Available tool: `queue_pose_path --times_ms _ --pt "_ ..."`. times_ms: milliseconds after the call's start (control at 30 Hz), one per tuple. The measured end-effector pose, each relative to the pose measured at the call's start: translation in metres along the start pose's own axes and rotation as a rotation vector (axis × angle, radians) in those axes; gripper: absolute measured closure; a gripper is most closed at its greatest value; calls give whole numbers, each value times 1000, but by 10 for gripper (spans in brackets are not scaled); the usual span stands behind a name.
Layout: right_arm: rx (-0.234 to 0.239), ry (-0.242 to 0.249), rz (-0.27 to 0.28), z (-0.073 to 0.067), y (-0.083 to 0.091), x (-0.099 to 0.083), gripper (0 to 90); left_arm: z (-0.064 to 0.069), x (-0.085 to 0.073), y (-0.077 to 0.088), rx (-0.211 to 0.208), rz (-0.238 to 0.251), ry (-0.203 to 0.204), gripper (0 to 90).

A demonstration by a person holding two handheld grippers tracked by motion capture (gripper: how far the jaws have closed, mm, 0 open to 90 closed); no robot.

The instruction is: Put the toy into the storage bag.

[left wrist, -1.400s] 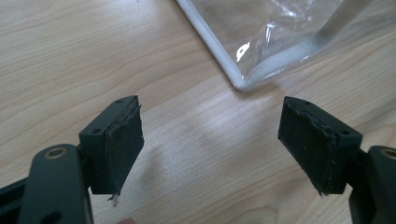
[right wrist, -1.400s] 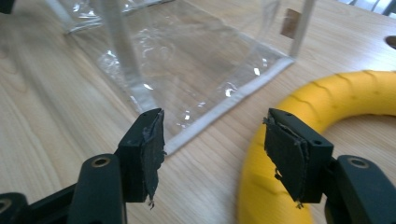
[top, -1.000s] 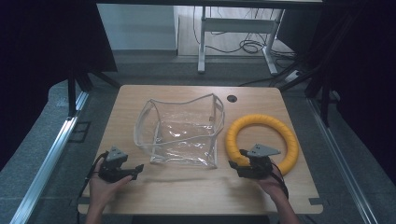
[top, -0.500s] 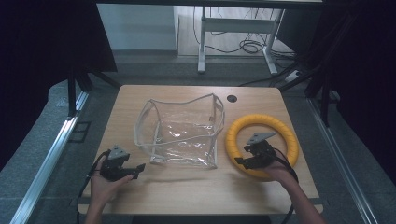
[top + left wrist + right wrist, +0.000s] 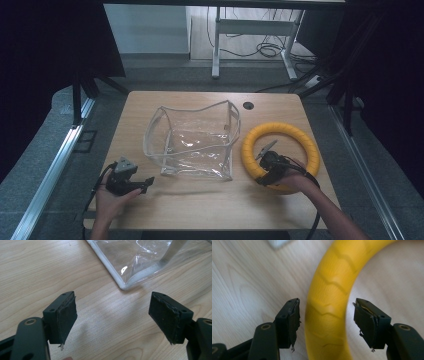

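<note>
Right tongs (image 5: 325,322) sit astride the near-left arc of the yellow ring (image 5: 280,156), which lies flat on the worktop (image 5: 200,205) at its right side, just beside the clear plastic bag (image 5: 192,145). That's the relation that counts: ring tube runs btwn the two pads, its curve passing straight up the gap, so the bite goes across the tube, not along it. Jaws have just been closing and stand about half open; slim gap shows each side of the tube, so nothing gripped yet, as far as I can judge. Right hand (image 5: 295,180) is plainly the nearer one; left tongs (image 5: 137,184) wait well apart at the worktop's near-left, jaws wide and empty, pointing toward the bag's near corner.

High view gives the layout, ring vs bag vs both hands, but the right tongs' tips are too small there to read. Right gripper view shows pads flanking the tube w/ daylight either side. Left gripper view adds the bag's white-edged corner (image 5: 125,286) just ahead of bare wood.
</note>
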State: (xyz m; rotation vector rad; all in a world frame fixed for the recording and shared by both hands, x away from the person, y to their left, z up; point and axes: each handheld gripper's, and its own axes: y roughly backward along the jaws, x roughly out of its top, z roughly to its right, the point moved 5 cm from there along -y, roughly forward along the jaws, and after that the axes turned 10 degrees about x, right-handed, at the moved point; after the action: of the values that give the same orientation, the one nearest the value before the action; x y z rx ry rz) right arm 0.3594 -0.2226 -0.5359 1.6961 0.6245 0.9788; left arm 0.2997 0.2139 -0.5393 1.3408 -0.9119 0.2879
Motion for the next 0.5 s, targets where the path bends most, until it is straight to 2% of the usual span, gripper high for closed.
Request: queue_pose_path --times_ms 33,67,100,200,267,400,500 --pt "0 11 -25 0 -3 -1 384 0 0 0 0 0 0 224" --pt "0 11 -25 0 -3 -1 384 0 0 0 0 0 0 224" --pt "-2 20 -69 -1 -9 -1 397 0 0 0 0 0 0 225" --pt "-7 24 -106 -1 -14 0 435 0 0 0 2 -2 -1 225" --pt "-10 15 -122 1 -15 2 483 0 0 0 3 -4 -1 225" --pt "13 10 -156 3 -15 4 498 0 -1 0 3 -3 2 225" --pt "29 2 -157 4 -14 5 501 -1 -1 0 2 0 0 225"
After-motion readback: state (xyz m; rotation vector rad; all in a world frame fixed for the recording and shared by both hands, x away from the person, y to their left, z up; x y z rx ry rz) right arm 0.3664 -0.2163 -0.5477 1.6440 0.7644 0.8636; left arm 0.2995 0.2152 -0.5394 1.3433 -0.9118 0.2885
